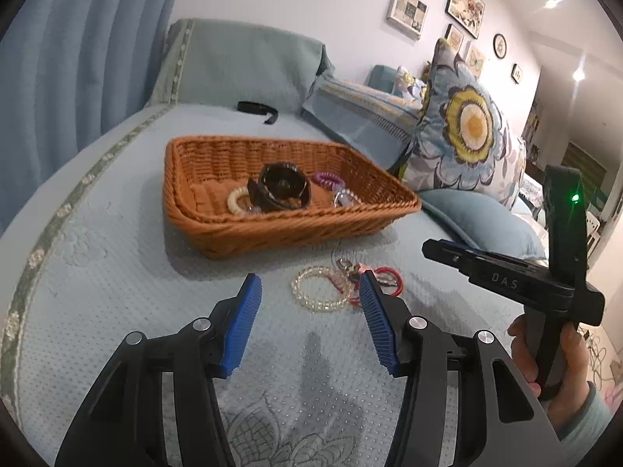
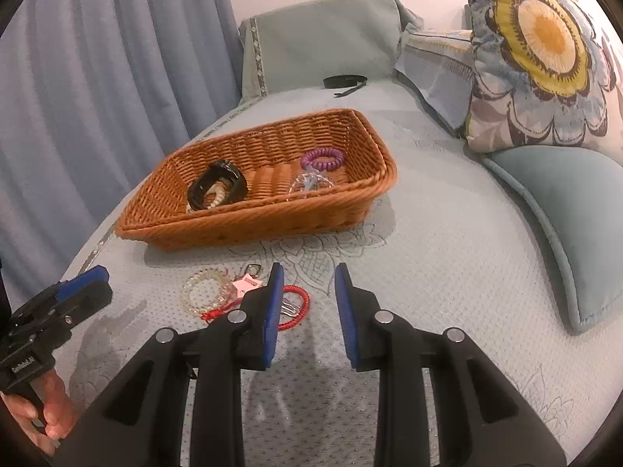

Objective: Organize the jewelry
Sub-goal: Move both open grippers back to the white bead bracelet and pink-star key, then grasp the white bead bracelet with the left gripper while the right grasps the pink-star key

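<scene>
A woven brown basket (image 1: 272, 233) (image 2: 253, 225) sits on the pale blue bedspread and holds a black bangle (image 1: 282, 188) (image 2: 229, 169), a purple coil band (image 1: 329, 179) (image 2: 323, 166) and a clear bead bracelet (image 1: 344, 196). In front of it lie a clear beaded bracelet (image 1: 311, 305) (image 2: 187, 292), a pink star keychain (image 2: 247, 286) and a red cord bracelet (image 1: 393, 272) (image 2: 303, 295). My left gripper (image 1: 310, 282) (image 2: 93, 276) hovers open just short of the beaded bracelet, nothing between its blue pads. My right gripper (image 2: 309, 269) (image 1: 428, 247) is open narrowly and empty, right of the red cord.
A black band (image 1: 255, 107) (image 2: 344, 79) lies at the back by the headboard cushion. A floral pillow (image 1: 467, 124) (image 2: 545, 39) and a blue cushion (image 2: 564, 214) line the right side. Blue curtains (image 2: 97, 78) hang on the left beyond the bed's edge.
</scene>
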### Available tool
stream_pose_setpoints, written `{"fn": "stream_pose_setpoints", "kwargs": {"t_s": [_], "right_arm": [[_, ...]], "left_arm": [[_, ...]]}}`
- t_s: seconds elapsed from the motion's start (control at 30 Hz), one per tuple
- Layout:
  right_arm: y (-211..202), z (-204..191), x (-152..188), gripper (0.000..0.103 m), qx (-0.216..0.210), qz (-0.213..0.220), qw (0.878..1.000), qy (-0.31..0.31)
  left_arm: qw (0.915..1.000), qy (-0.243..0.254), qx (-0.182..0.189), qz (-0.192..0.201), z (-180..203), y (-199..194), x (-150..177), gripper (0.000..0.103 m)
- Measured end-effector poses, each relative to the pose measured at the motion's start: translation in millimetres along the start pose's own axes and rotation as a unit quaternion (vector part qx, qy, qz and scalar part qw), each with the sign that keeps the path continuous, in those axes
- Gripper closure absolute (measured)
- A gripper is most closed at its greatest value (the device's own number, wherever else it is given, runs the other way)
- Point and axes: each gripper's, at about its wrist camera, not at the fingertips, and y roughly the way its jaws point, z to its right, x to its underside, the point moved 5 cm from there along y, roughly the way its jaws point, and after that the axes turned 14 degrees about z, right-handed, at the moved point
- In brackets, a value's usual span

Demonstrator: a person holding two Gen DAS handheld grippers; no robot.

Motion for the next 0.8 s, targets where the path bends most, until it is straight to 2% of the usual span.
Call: {"fn": "stream_pose_setpoints", "kwargs": {"t_s": [0.4,0.57,0.67,0.77,0.8], "right_arm": [[27.8,-1.4,19.6,0.079,-0.004,-0.050,0.999,-0.002],[31.7,2.8,19.3,0.079,-0.014,-0.055,0.998,0.013],[34.4,2.0,21.0,0.079,-0.017,-0.061,0.998,0.013],[35.5,3.9,21.6,0.079,-0.019,-0.063,0.998,0.018],[34.1,3.7,21.0,0.079,-0.021,-0.061,0.998,0.019]], "left_arm": [[0.9964,0.007,-0.030,-0.079,-4.0,53.6,15.1,0.055],[0.9918,0.016,-0.056,-0.114,-4.7,78.5,20.1,0.064],[0.9900,0.028,-0.068,-0.120,-4.2,83.3,21.7,0.067],[0.9885,0.032,-0.085,-0.121,-6.9,84.8,22.3,0.084],[0.9884,0.029,-0.085,-0.122,-8.1,84.8,22.4,0.094]]}}
